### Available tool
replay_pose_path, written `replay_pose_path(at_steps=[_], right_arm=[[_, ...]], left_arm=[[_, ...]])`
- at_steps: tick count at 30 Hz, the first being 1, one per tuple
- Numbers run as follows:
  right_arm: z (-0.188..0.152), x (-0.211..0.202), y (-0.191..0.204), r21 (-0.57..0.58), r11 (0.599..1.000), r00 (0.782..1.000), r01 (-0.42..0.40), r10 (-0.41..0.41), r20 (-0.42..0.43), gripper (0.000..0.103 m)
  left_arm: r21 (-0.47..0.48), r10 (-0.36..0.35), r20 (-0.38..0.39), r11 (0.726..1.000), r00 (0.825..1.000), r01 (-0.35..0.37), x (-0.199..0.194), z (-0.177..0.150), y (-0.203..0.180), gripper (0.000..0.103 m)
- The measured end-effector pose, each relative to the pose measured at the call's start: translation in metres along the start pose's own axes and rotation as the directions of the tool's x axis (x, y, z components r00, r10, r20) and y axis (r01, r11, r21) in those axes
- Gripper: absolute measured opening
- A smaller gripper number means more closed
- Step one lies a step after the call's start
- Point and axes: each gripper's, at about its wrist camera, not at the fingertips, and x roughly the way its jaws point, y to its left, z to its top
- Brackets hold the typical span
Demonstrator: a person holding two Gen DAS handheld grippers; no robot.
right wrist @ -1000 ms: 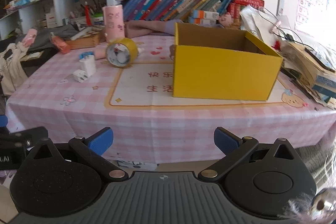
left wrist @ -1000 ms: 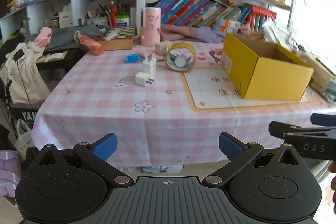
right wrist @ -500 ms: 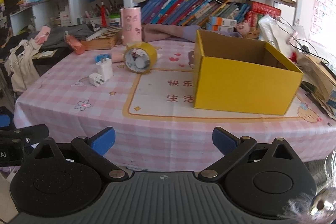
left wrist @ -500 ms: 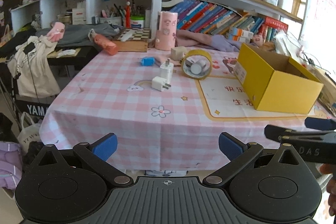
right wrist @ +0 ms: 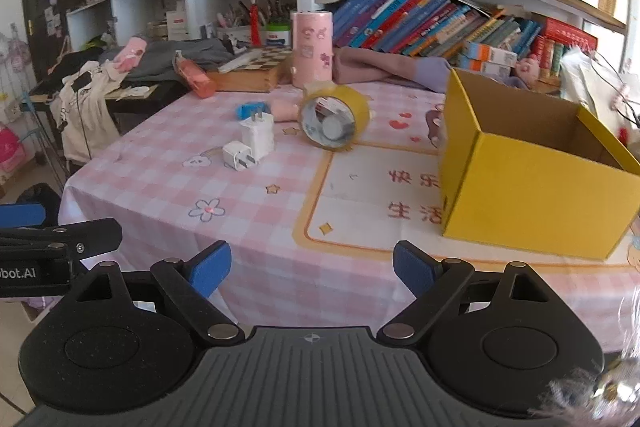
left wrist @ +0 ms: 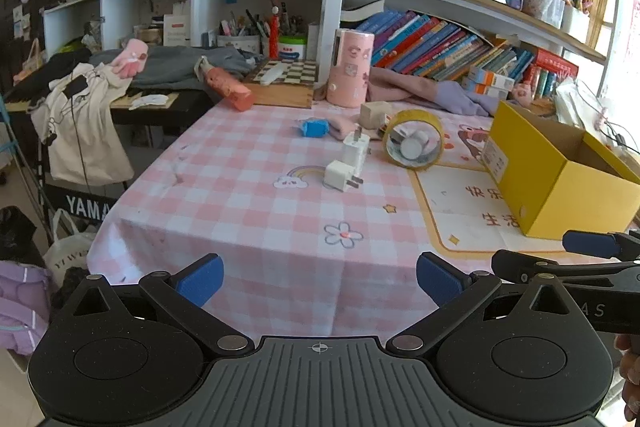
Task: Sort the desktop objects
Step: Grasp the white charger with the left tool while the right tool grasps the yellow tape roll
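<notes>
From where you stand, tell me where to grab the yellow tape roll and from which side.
Probably from above: the tape roll stands on edge with its open core facing the camera. Set one finger of the tongs inside the core, the other outside, and pinch the top of the band. The small items visible through its core might get in the way.

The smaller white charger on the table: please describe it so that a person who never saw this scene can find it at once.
On the pink checked tablecloth, look left of the yellow box and the yellow tape roll. Two white chargers sit together there. The smaller white charger is the nearer one, lying on its side with prongs pointing sideways, while the taller charger stands upright, prongs up.
</notes>
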Motion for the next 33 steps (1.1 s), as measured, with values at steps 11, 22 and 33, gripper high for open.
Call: replay_pose_path(at_steps=[11, 22, 33], right_arm=[[0.025, 0.035, 0.000, -0.052, 0.997, 0.998, -0.059, 0.059, 0.000, 0.088], [0.050, 0.068, -0.009, -0.064, 0.996, 0.998, -0.059, 0.058, -0.016, 0.088], [0.076, 0.108, -0.031, -0.016, 0.999, 0.999, -0.035, 0.035, -0.033, 0.088]], left_arm=[[-0.044, -0.005, -0.040, 0.999, 0.999, 0.004, 0.035, 0.022, 0.010, 0.103], [-0.068, 0.014, -0.068, 0.997, 0.998, -0.019, 0.068, 0.045, 0.013, 0.103], [-0.037, 0.028, -0.091, 0.999, 0.995, -0.032, 0.106, 0.068, 0.006, 0.103]])
